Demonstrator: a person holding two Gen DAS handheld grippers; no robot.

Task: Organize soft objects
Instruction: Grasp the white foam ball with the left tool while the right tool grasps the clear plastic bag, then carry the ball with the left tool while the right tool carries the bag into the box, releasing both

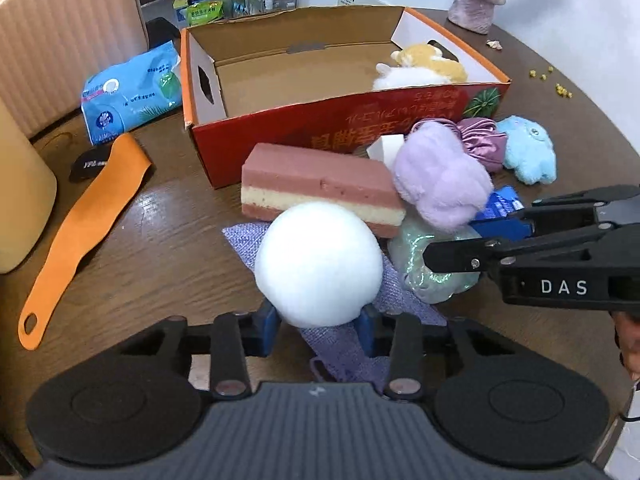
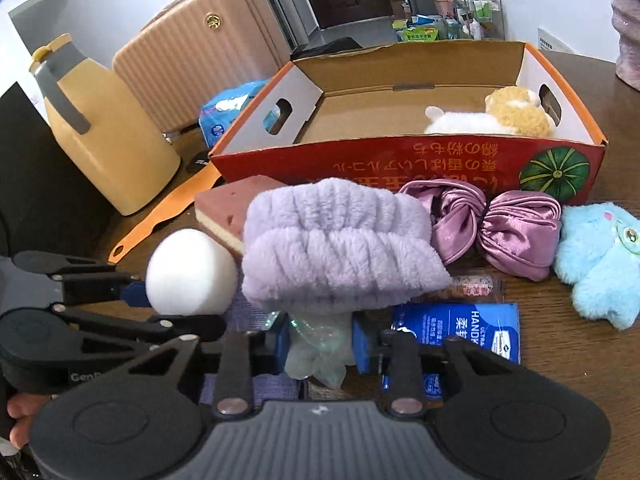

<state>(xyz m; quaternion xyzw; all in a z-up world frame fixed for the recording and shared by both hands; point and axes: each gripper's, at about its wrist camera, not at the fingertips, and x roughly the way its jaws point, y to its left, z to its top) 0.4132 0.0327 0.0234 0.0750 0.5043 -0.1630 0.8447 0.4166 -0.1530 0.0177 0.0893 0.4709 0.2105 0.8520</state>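
Observation:
My left gripper point(image 1: 317, 320) is shut on a white fluffy ball point(image 1: 318, 264), its blue pads pressing the ball's lower sides; the right wrist view shows the same ball point(image 2: 192, 272). My right gripper point(image 2: 322, 336) is shut on the bottom of a purple fluffy headband point(image 2: 340, 252), just above a greenish iridescent pouch point(image 2: 316, 348). Behind stands an open red cardboard box point(image 1: 348, 120) with a yellow and a white plush toy point(image 1: 424, 68) in its right end. A pink-and-cream sponge point(image 1: 320, 184), a purple satin scrunchie point(image 2: 488, 228) and a blue plush point(image 2: 600, 264) lie before the box.
A lilac cloth point(image 1: 344, 340) and a blue tissue pack point(image 2: 456, 328) lie under the grippers on the brown table. An orange strip point(image 1: 80, 232), a blue wipes pack point(image 1: 128, 92) and a yellow jug point(image 2: 108, 136) sit left. A pink suitcase point(image 1: 60, 40) stands behind.

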